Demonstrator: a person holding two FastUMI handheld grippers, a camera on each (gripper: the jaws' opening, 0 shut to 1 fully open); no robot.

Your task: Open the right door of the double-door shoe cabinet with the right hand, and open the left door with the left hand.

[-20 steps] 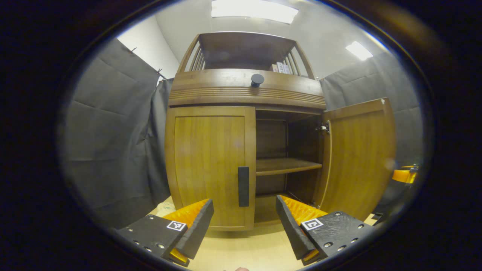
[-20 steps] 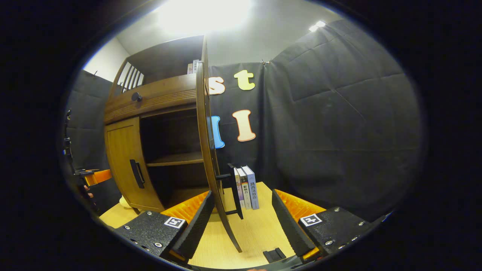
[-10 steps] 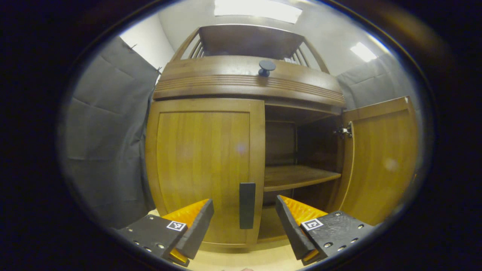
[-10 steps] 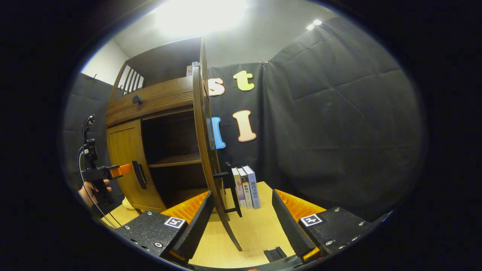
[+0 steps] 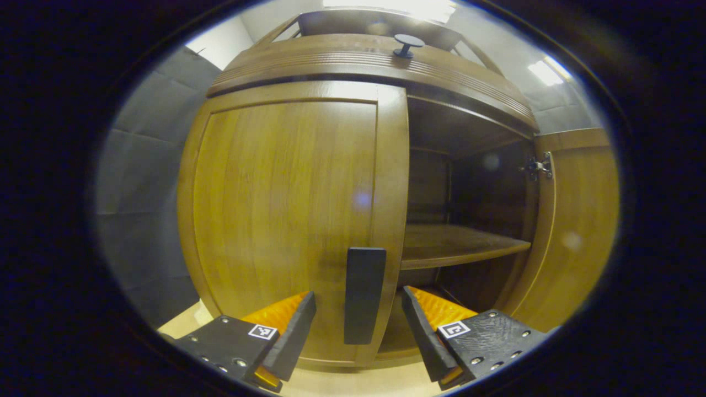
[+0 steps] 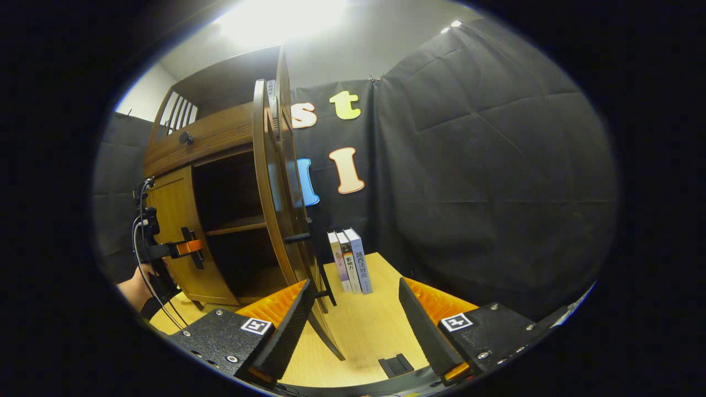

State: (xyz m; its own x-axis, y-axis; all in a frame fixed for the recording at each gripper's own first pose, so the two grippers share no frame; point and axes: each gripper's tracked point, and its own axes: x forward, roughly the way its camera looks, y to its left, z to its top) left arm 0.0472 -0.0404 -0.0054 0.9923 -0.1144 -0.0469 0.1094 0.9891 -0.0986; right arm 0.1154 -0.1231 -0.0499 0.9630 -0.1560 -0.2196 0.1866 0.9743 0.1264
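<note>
At lower centre, your left tongs [image 5: 358, 325] gape around the left door [image 5: 287, 220] handle [image 5: 363, 295]; right door [image 6: 276, 182] open, right tongs [image 6: 353, 325] apart.

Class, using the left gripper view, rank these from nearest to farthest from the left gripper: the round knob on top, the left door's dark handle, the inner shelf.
1. Dark handle: between the left gripper's open fingers.
2. Inner shelf: right, inside the cabinet.
3. Round knob: high on the top panel.

Ceiling light [image 6: 281, 19] glare; edges warped, perhaps soft.
</note>
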